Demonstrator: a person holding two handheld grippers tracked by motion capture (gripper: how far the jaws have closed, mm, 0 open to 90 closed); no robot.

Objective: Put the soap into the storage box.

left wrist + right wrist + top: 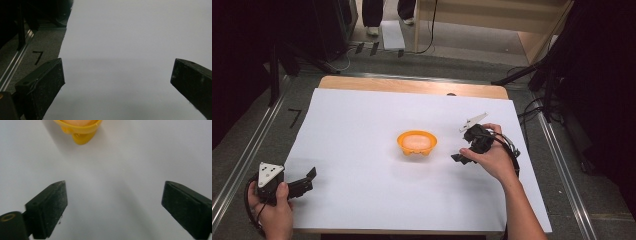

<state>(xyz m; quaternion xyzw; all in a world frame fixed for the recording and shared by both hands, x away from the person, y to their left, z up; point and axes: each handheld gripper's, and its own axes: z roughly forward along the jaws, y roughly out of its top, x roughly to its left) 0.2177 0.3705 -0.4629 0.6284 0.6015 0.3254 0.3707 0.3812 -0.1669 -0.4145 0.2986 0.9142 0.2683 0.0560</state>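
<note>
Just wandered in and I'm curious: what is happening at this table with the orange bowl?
A person sits at a table covered with white paper and holds a two-jaw tool in each hand. The right tool is beside the small orange bowl in the middle, jaws open with nothing between them and not touching it. The left tool rests near the paper's near left corner, also open and holding nothing. The bowl stands alone on the paper.

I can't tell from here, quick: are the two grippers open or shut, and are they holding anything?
Left gripper: jaws open, holding nothing, over the white sheet.
Right gripper: jaws open, holding nothing, near the orange bowl.
</note>
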